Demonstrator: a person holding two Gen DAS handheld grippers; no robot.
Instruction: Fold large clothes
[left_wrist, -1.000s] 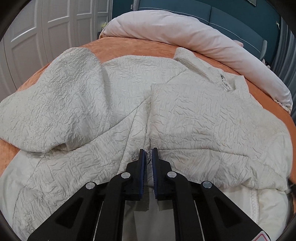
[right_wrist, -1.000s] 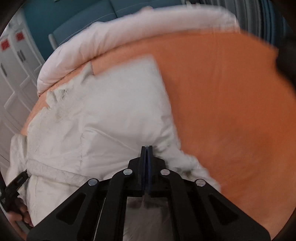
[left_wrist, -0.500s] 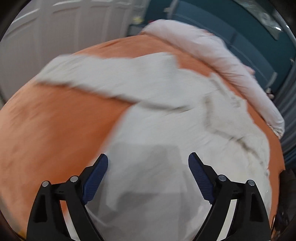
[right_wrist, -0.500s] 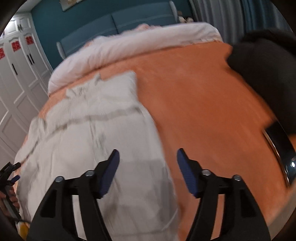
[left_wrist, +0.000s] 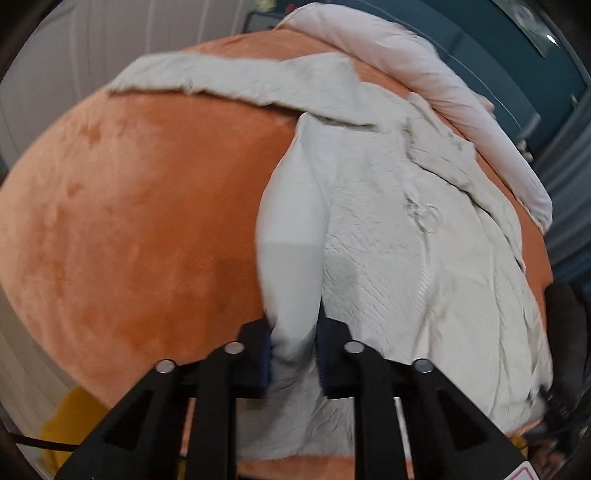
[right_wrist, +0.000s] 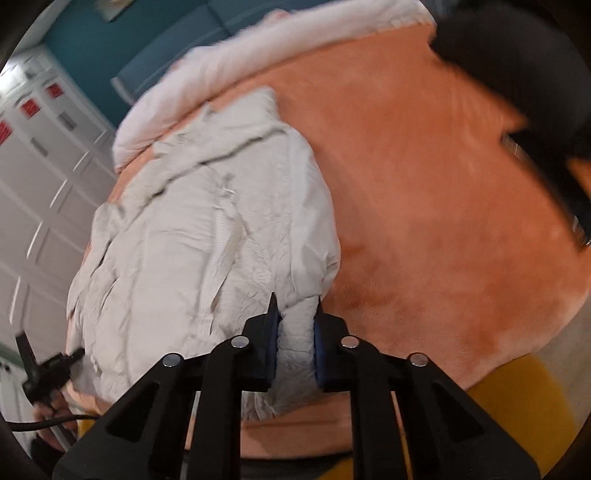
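Note:
A large cream quilted jacket (left_wrist: 406, 229) lies on the orange bed cover (left_wrist: 129, 221), one sleeve stretched out at the far left. My left gripper (left_wrist: 293, 350) is shut on a fold at the jacket's near left edge. In the right wrist view the jacket (right_wrist: 207, 236) lies left of centre, and my right gripper (right_wrist: 295, 332) is shut on a bunch of its near right edge. The other gripper (right_wrist: 48, 369) shows small at the lower left there.
A pale pink duvet (left_wrist: 424, 74) is rolled along the head of the bed. A dark object (right_wrist: 517, 74) sits at the bed's far right. White wardrobe doors (right_wrist: 33, 184) stand to the left. Something yellow (right_wrist: 517, 402) lies below the bed edge.
Both grippers opened after their earlier hold, moved apart to the jacket's near corners, and have now closed on its fabric at the left and right edges.

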